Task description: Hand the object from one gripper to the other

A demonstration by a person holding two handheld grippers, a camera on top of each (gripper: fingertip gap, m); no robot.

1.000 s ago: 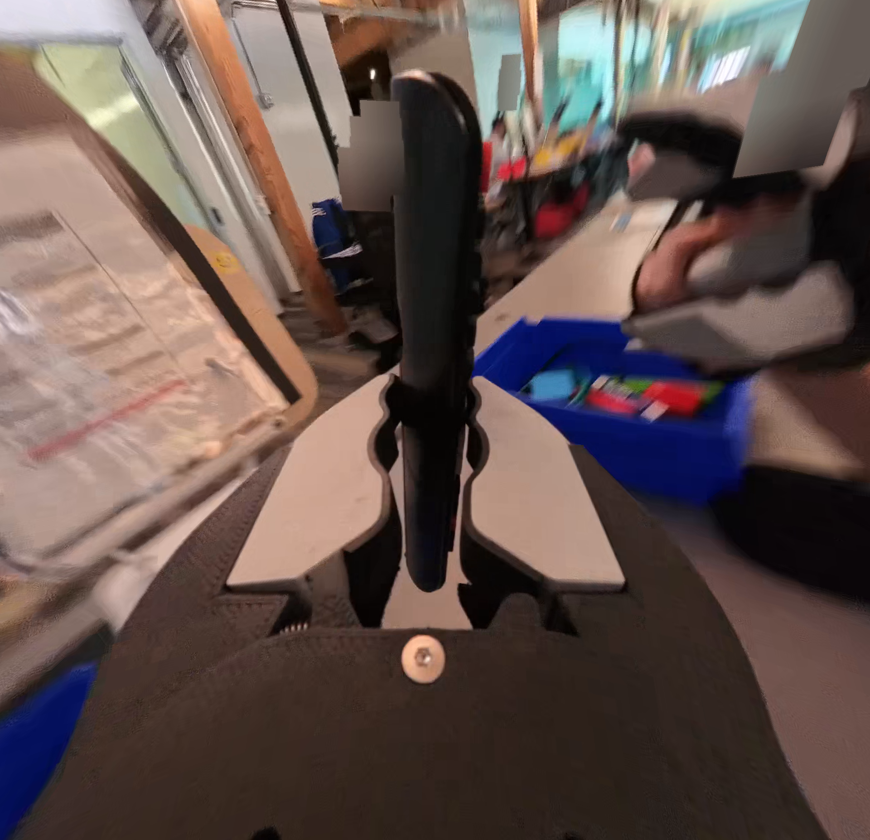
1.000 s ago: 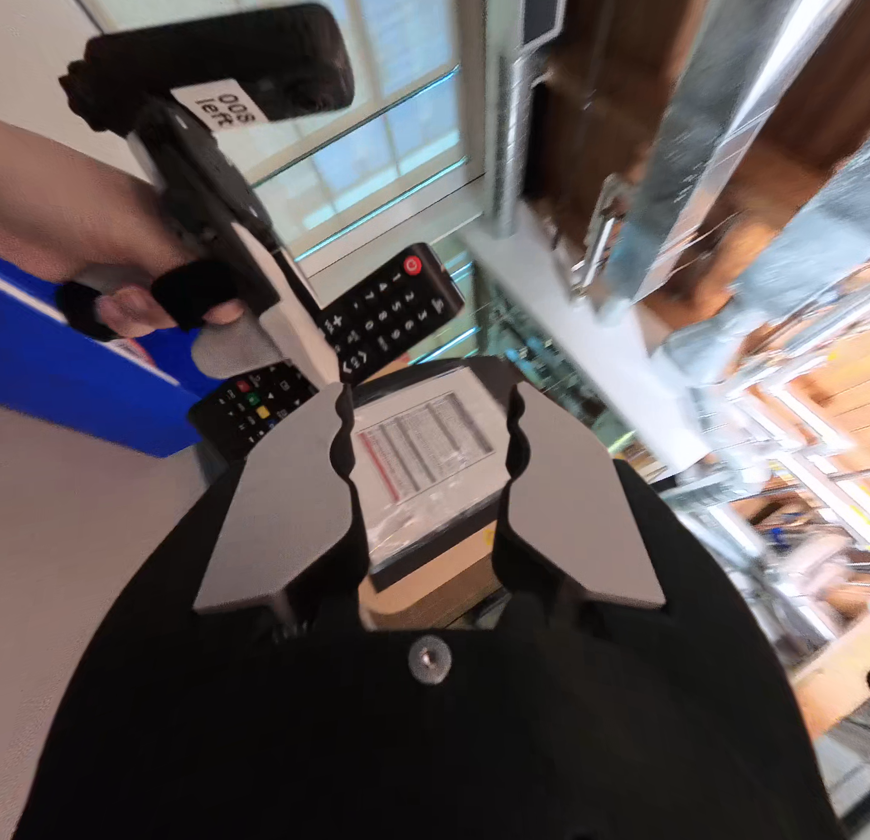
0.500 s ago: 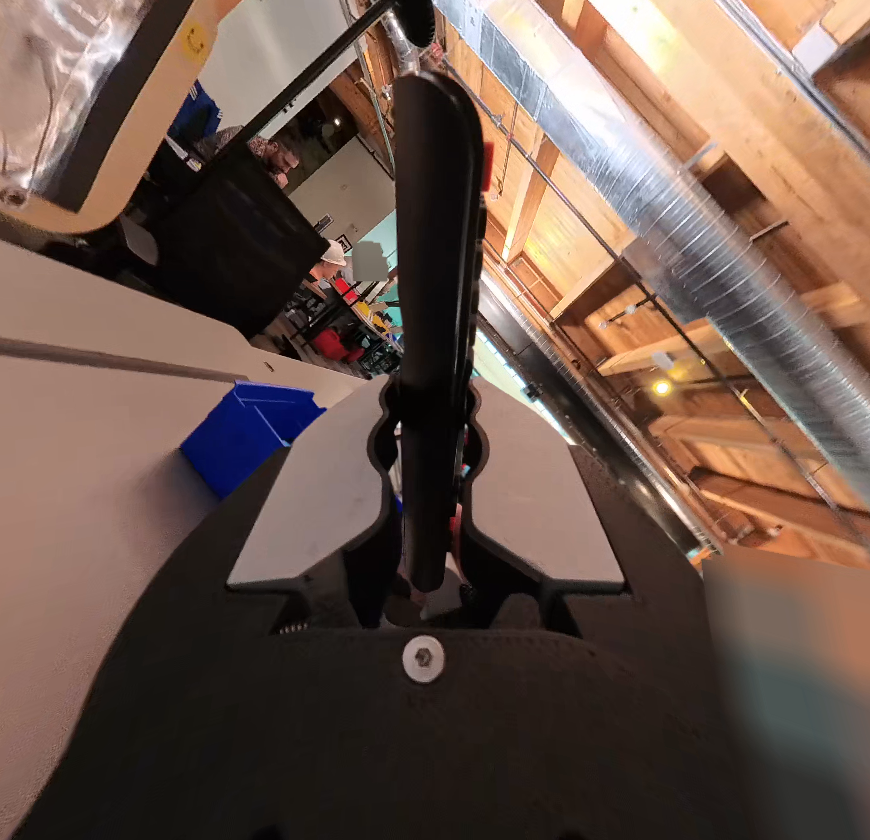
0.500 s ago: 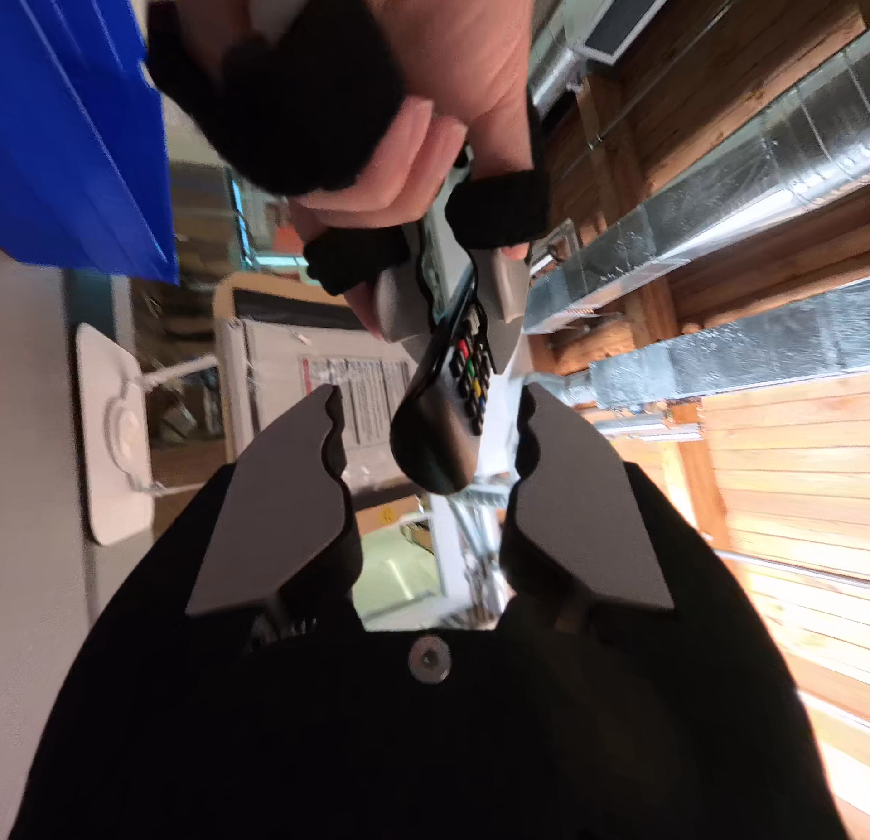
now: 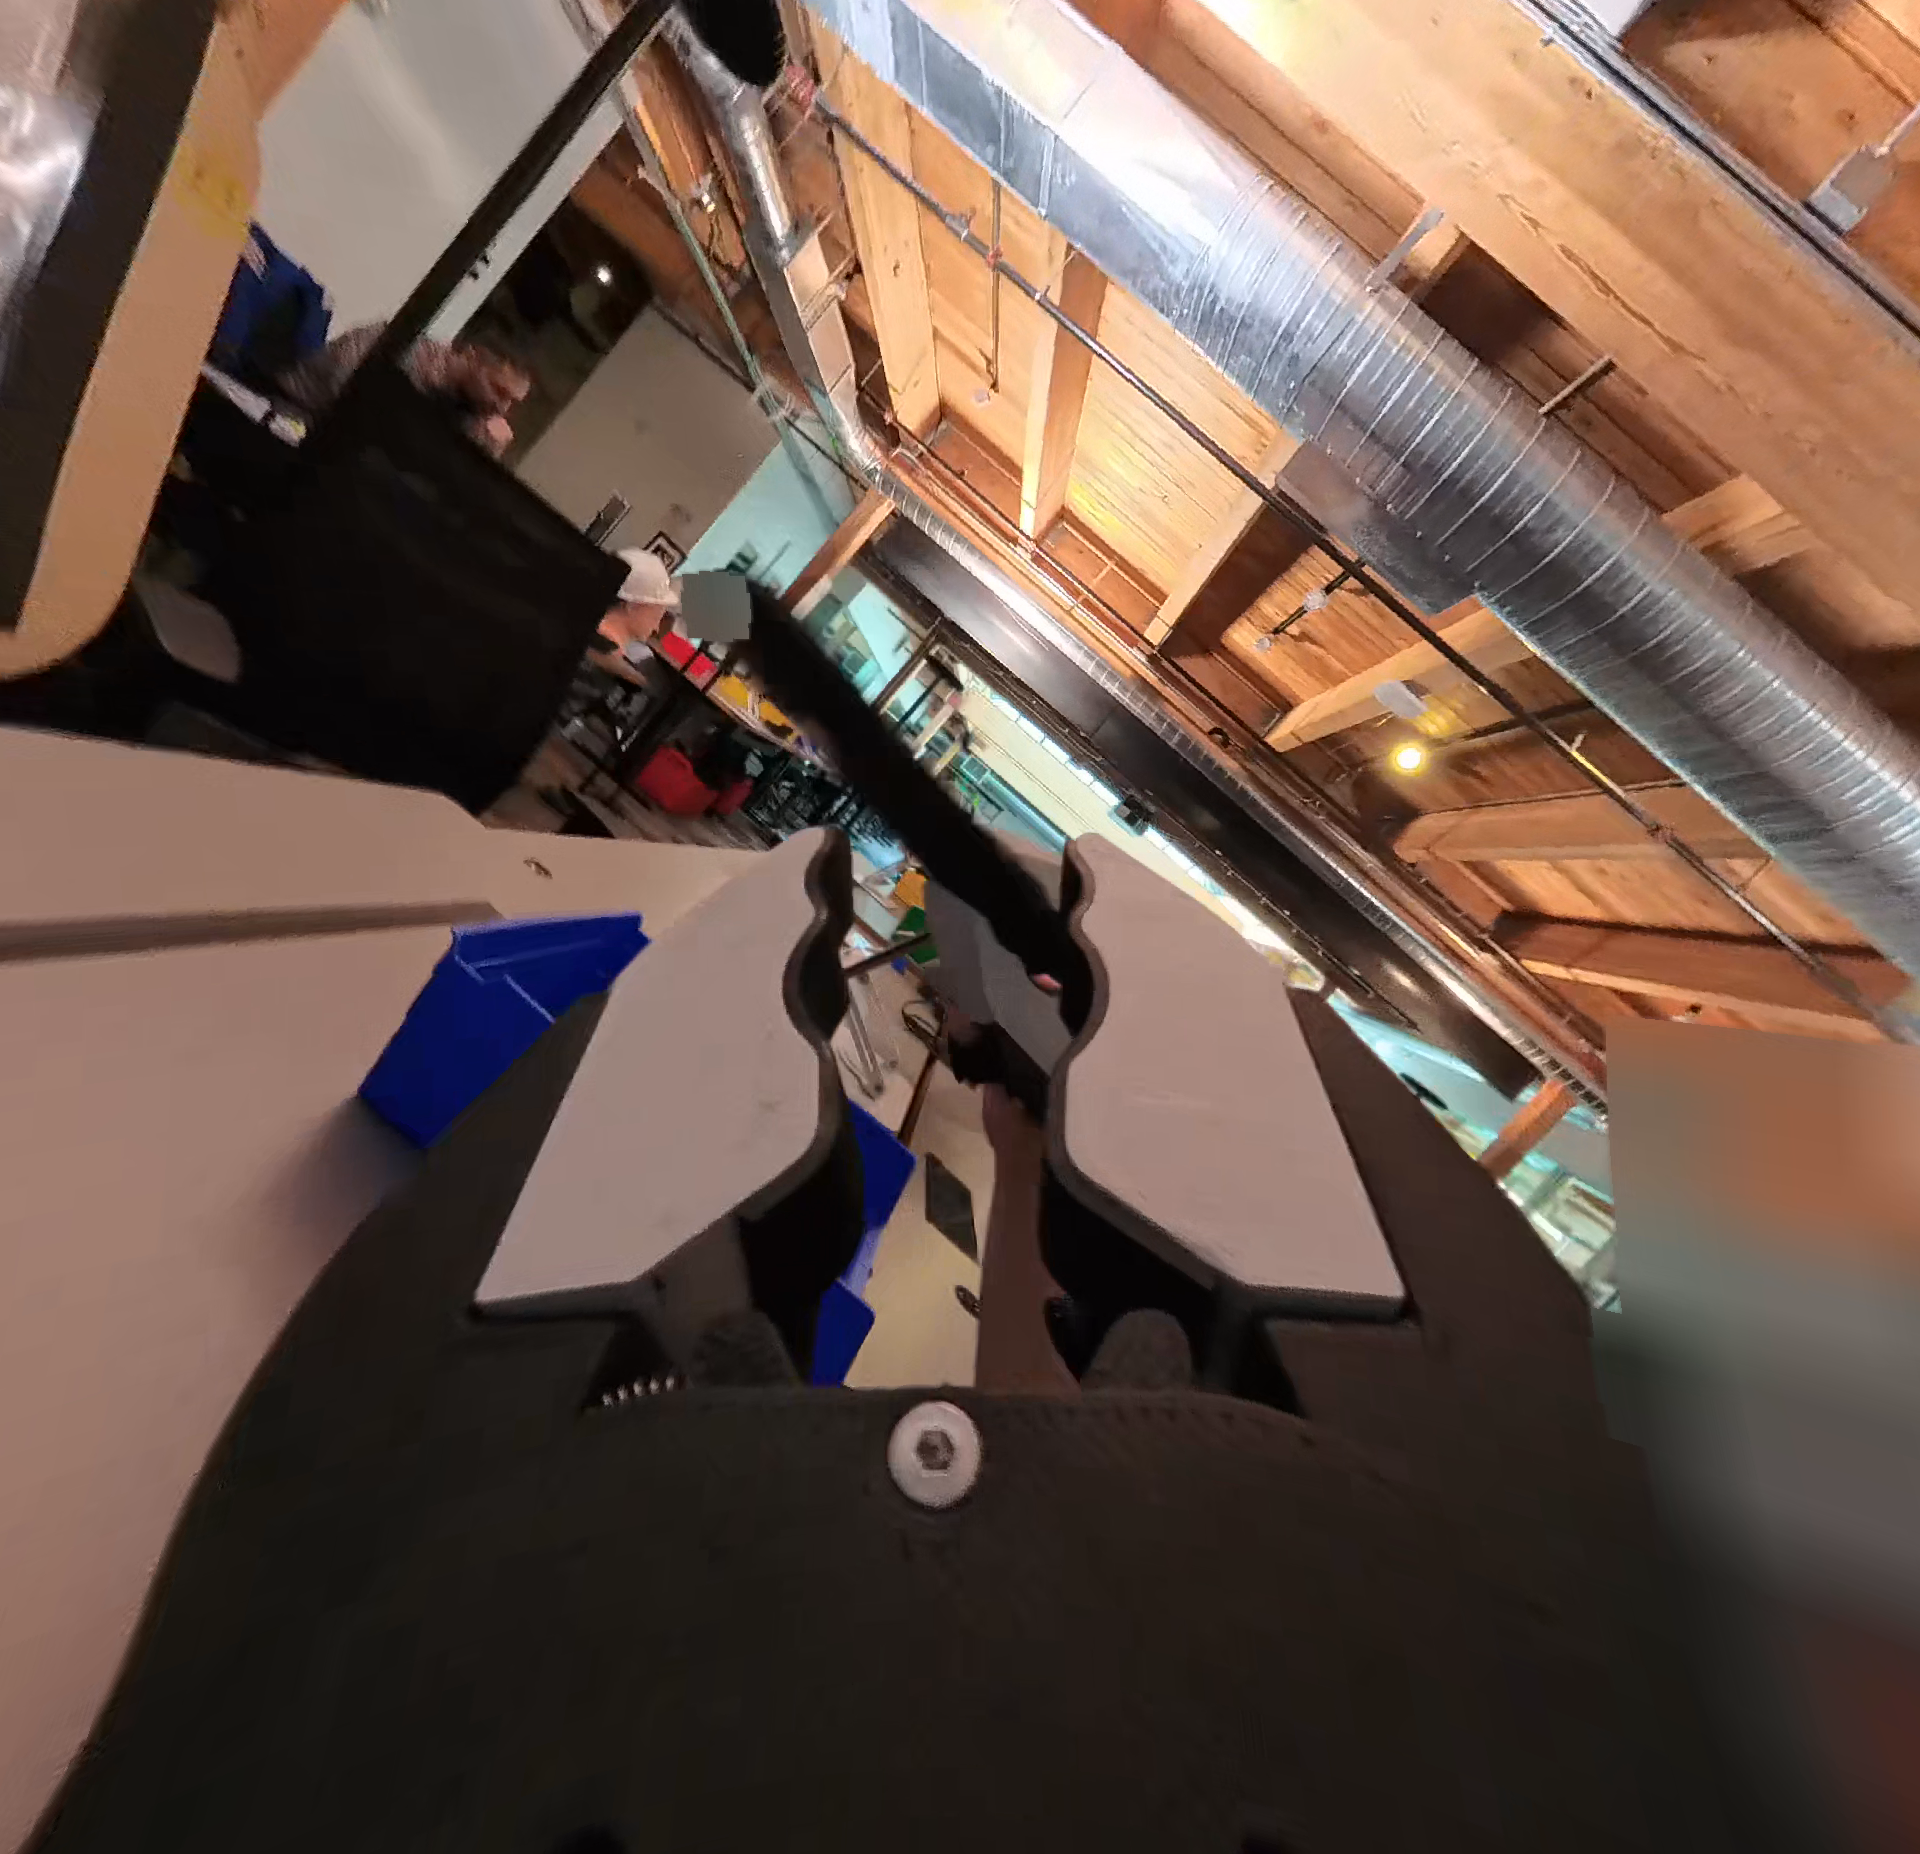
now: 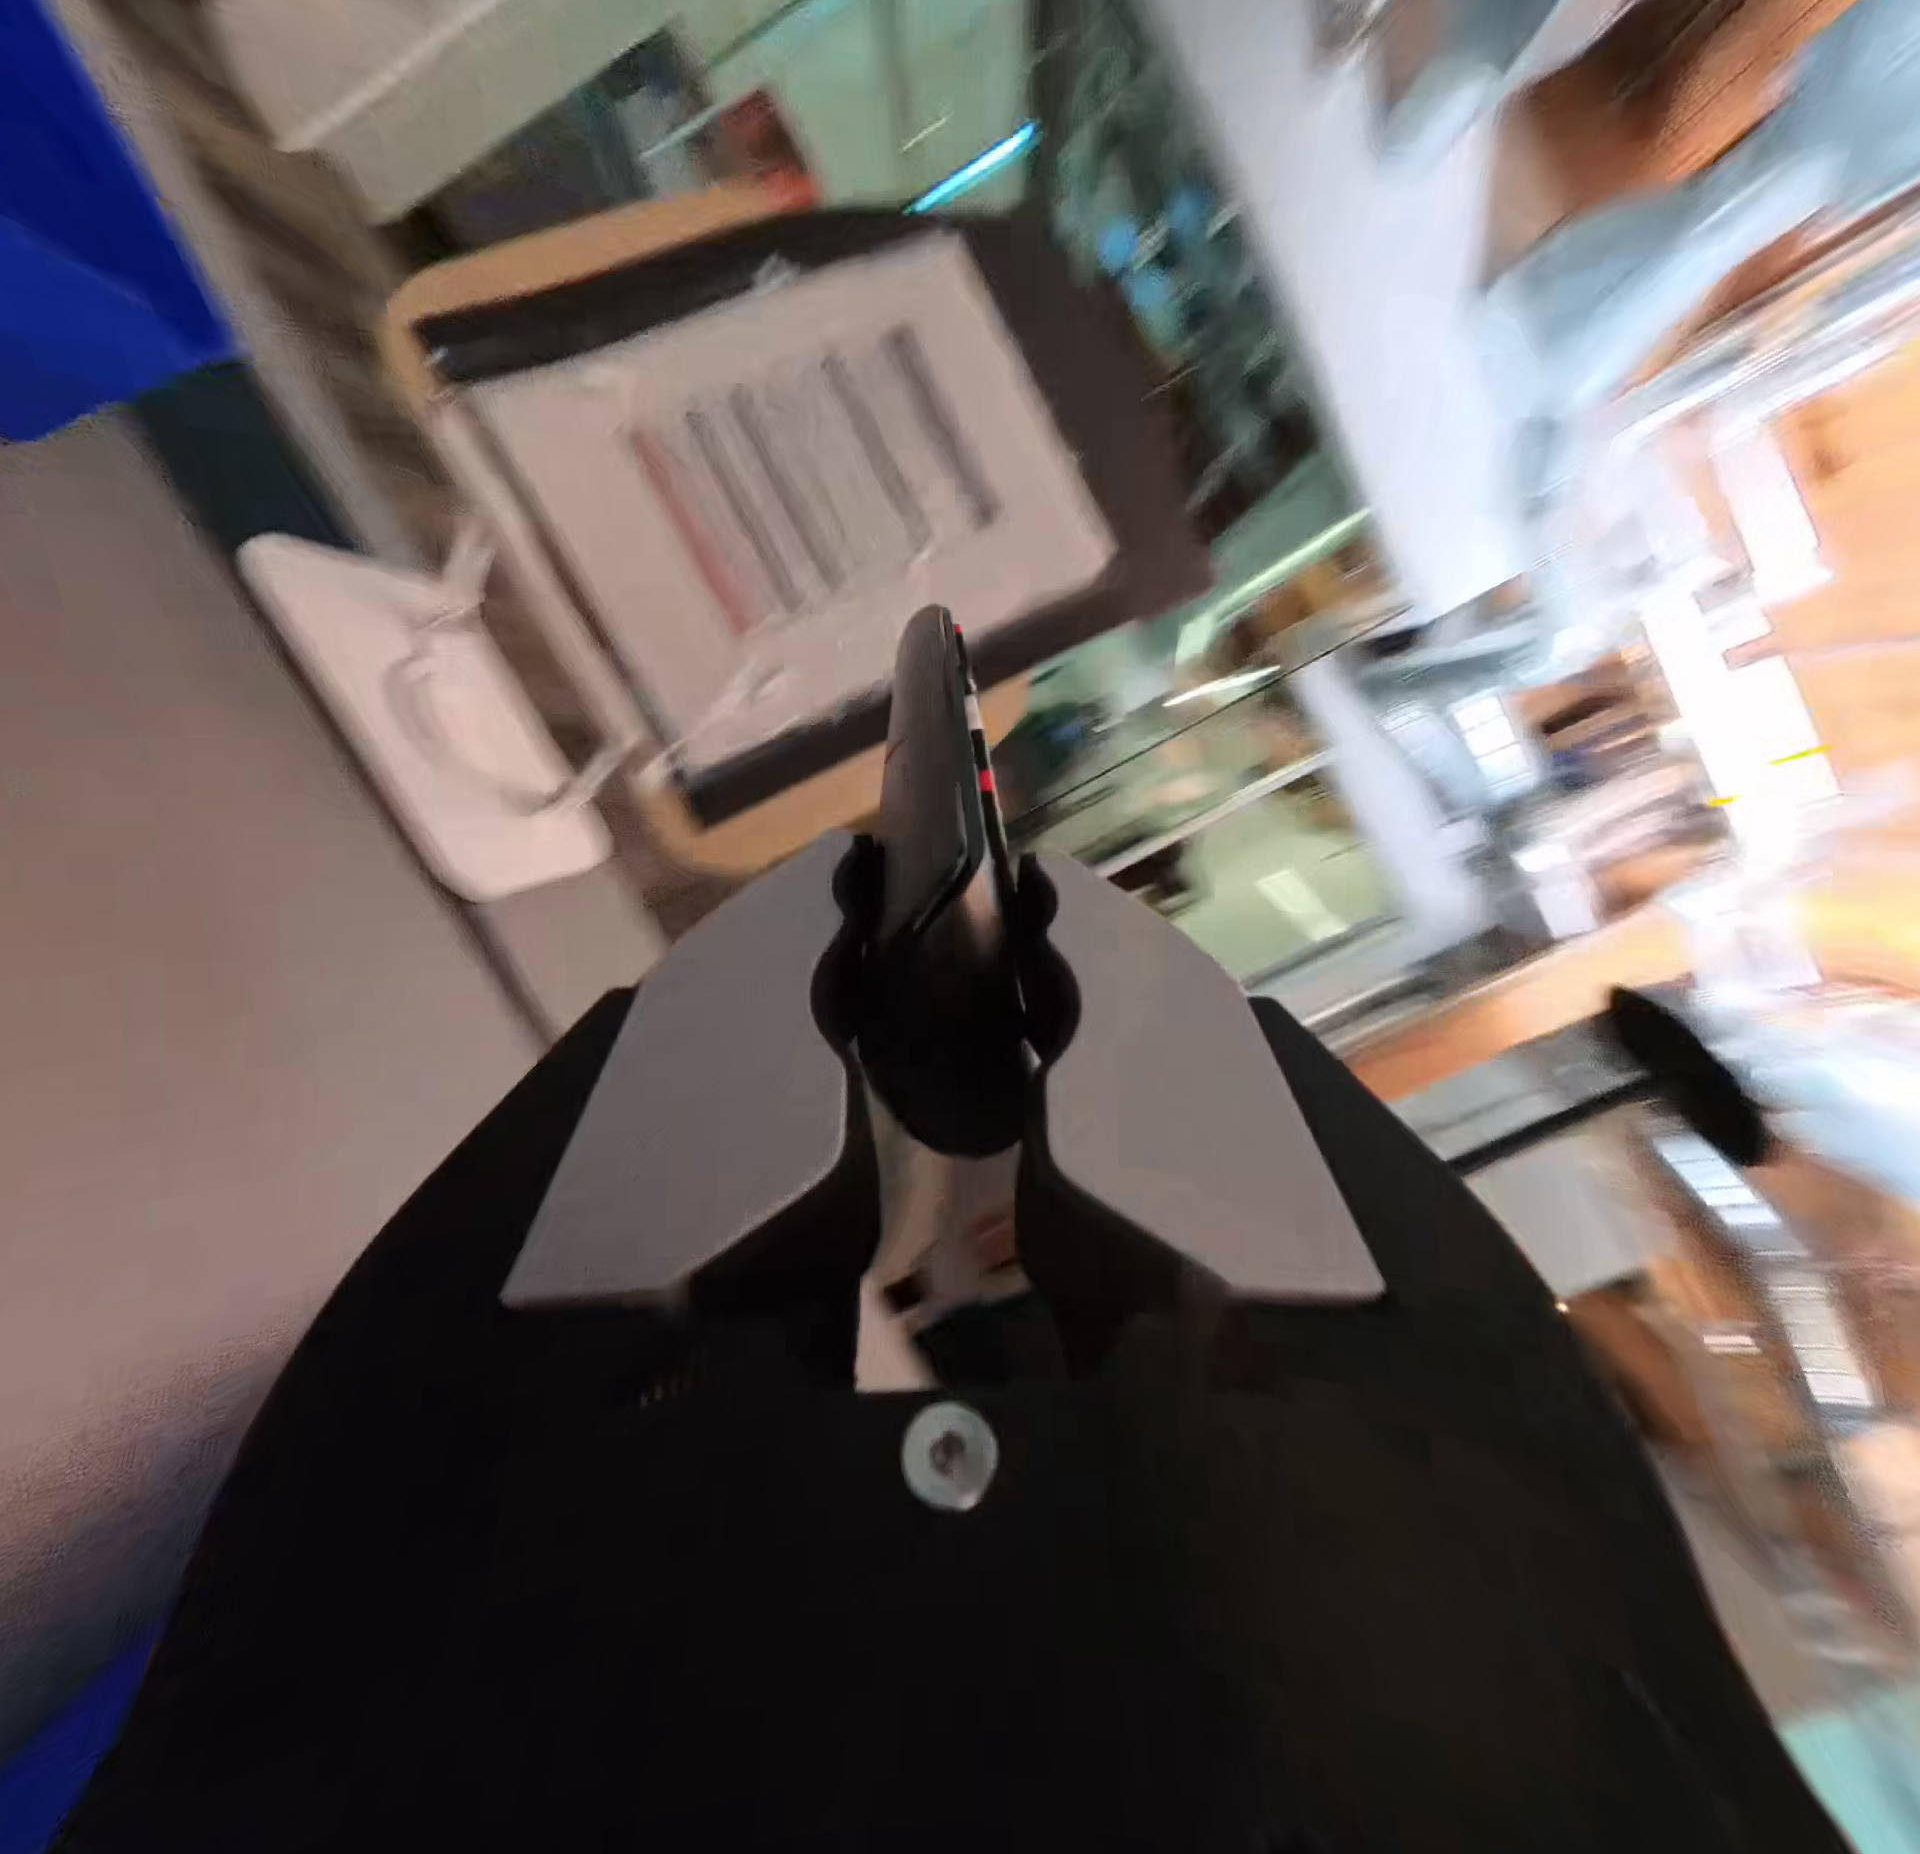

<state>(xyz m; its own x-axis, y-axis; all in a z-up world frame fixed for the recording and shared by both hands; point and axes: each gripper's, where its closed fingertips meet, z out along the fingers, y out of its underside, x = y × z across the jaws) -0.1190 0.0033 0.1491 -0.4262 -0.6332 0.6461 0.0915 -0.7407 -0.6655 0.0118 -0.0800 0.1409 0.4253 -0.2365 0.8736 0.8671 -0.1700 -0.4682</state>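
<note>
- While the right claw [image 6: 940, 905] grips the black remote control [image 6: 935, 765] edge-on between its grey fingers [image 6: 727, 1098], the remote stands nearly upright out of the jaws, its button side turned to the right; coloured button edges show along that side.
- Right claw: narrow, clamped on the remote's lower end. The rounded bottom of the remote sits down between the fingers, near the claw's throat.
- Right wrist view is heavily blurred. Background: a framed sheet on a wood-edged board [image 6: 769, 474], a white plate-like object [image 6: 436, 703] on the grey counter [image 6: 156, 869], a blue bin [image 6: 73, 194] at upper left.
- Left claw [image 5: 945, 874]: jaws stand wide apart, nothing pinched between the fingers [image 5: 686, 1108].
- Left wrist view: the remote [image 5: 883, 776] appears as a dark, blurred bar slanting up and left beyond the fingertips. Its lower end passes close by the right-hand finger; contact cannot be told.
- Below that bar a grey part of the other claw and a hand [image 5: 1013, 1212] show in the gap between the left fingers.
- The left claw is tilted upward: ceiling beams and a silver duct [image 5: 1455, 433] fill the upper right, with the counter [image 5: 187, 1077] and blue bin [image 5: 488, 1004] at left.
</note>
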